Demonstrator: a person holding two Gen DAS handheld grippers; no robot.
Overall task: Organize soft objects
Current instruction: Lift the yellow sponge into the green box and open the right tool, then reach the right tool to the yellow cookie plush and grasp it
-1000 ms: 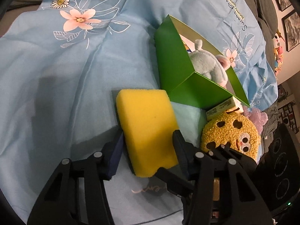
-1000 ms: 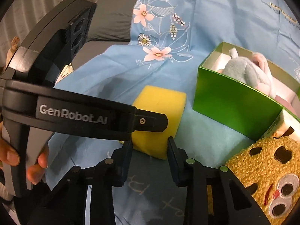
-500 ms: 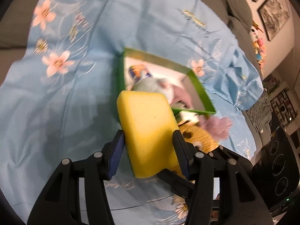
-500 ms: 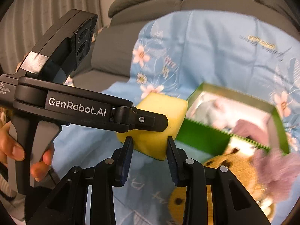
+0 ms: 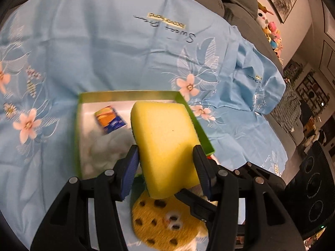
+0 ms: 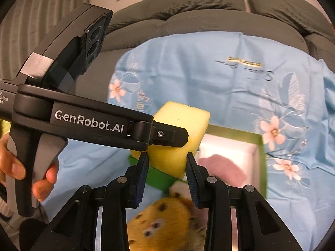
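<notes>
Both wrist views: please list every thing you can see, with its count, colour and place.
sponge: one, yellow, held above the box's near corner
box: one, green outside, white inside, open, on the cloth
cookie plush: one, orange-yellow with dark spots, in front of the box
grey plush: one, pale grey, inside the box, blurred
pink soft thing: one, inside the box, blurred
small packet: one, orange and blue, inside the box
cloth: one, light blue with flowers, over the sofa
sofa: one, grey, behind
left gripper: one, black, jaws closed on the sponge
right gripper: one, black, nothing between its jaws
hand: one, on the left gripper's handle
</notes>
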